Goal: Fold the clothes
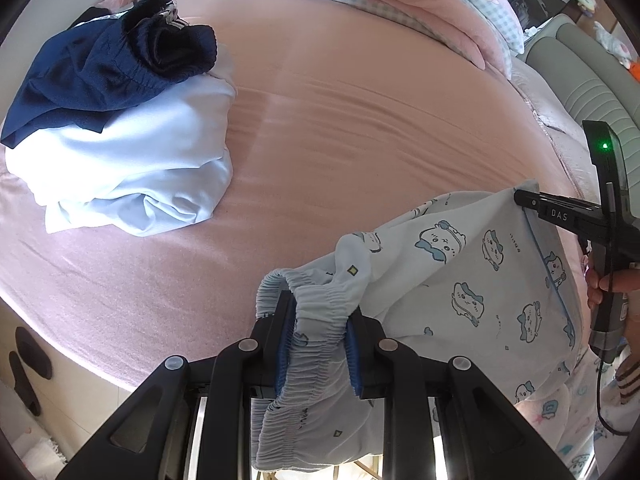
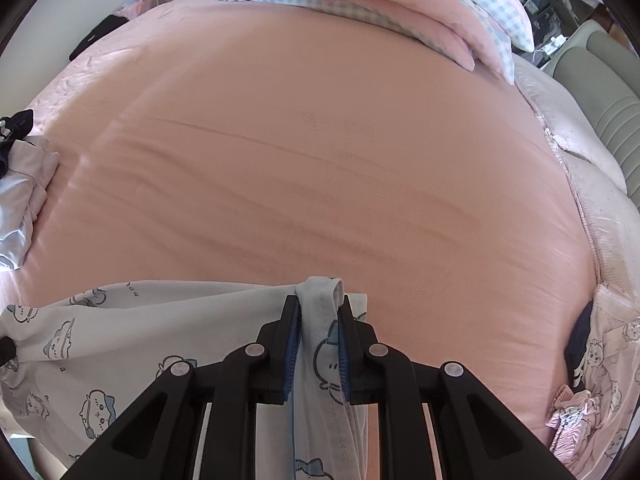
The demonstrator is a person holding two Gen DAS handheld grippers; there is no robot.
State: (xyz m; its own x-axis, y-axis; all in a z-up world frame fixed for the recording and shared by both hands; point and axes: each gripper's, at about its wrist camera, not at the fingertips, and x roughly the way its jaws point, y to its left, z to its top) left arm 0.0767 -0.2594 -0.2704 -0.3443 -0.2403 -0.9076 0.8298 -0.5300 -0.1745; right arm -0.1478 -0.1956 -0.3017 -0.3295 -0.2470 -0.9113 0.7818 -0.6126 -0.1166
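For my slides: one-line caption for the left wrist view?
Left gripper clamps printed pyjama bottoms by the waistband over a pink bed.

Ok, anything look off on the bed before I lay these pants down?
Only the pile at the far left: a navy garment dumped crumpled over bunched white cloth, not folded. The pants hang unspread between both grippers, left on the waistband. The bed shows only light wrinkles.
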